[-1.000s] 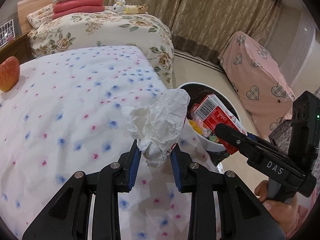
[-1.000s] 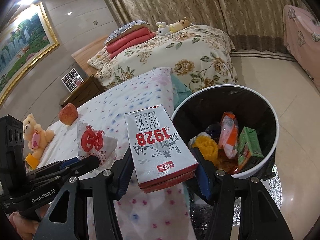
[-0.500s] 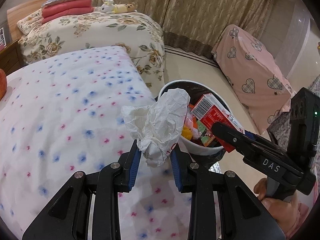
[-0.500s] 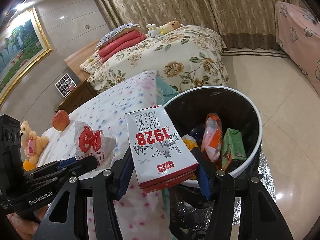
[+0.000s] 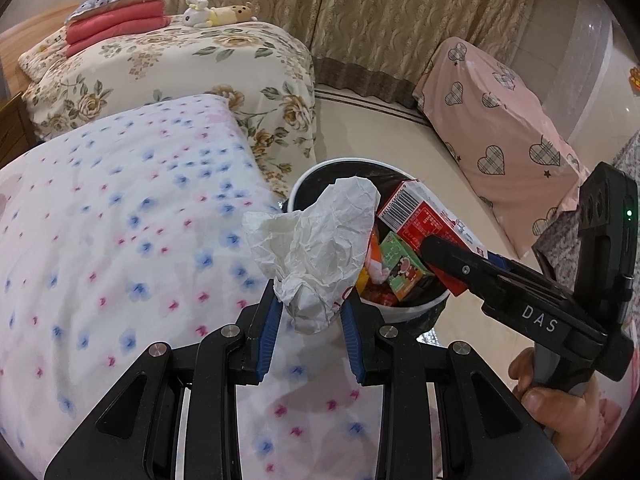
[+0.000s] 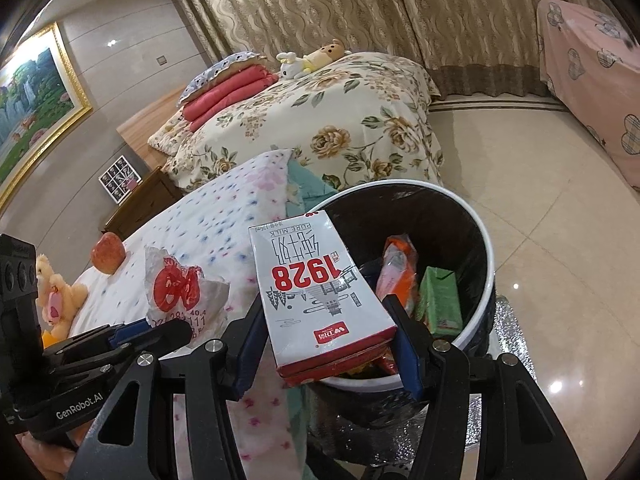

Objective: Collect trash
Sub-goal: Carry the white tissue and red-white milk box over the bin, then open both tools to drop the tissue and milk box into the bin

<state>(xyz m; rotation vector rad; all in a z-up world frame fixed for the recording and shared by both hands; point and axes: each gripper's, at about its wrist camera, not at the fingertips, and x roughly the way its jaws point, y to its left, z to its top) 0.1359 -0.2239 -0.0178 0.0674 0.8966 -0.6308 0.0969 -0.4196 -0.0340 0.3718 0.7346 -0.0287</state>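
Now your left claw [image 5: 308,312] squeezes the crumpled paper bag [image 5: 316,244] beside the trash bin [image 5: 412,308], and your right claw [image 6: 326,344] pinches the milk carton [image 6: 320,292] over the bin's rim.

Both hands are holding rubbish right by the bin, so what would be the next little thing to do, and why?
Probably open the right tool and let the milk carton drop. The carton already hangs over the trash bin rim, with other packets lying inside. The left tool, clamped on the crumpled paper bag, looks nearer the bed edge than the opening, so it likely goes second.
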